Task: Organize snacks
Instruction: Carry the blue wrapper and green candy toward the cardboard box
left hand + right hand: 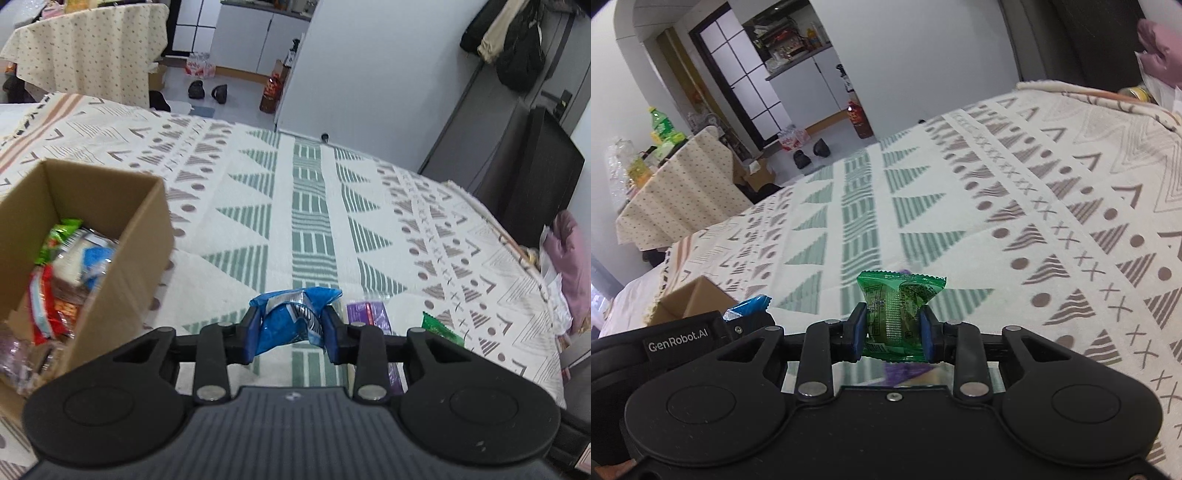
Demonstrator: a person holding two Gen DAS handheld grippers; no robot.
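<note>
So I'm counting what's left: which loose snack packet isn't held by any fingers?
The purple packet on the blanket; the blue packet and green packet are both gripped.

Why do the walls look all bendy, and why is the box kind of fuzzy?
Left wrist view: the wide lens bows the door and walls at the edges; the cardboard box and the snacks in it are smeared with blur, while the blue packet in the left gripper is sharper. Right wrist view: the blanket pattern is soft and streaky, the green packet in the right gripper clearer.
</note>
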